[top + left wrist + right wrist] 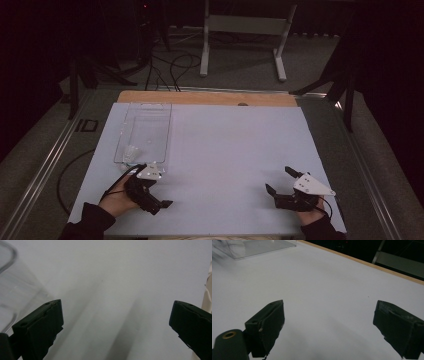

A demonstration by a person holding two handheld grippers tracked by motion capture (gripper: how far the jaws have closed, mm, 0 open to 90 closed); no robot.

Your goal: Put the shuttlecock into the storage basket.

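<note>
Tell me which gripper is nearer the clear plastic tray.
Left. The left gripper sits just below the clear plastic tray's near end; the right gripper is far across the table, both open.

I see bare white mat (225,150) across centre frame; only the clear tray (145,132), upper left, obstructs.

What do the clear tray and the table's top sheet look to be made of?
The clear tray looks like transparent rigid plastic: the sheet shows straight through its floor, and its rim and rounded corners catch light. The top sheet looks like matte white paper or laminate, with no glare; which one is unclear. A wooden edge shows beyond it.
</note>
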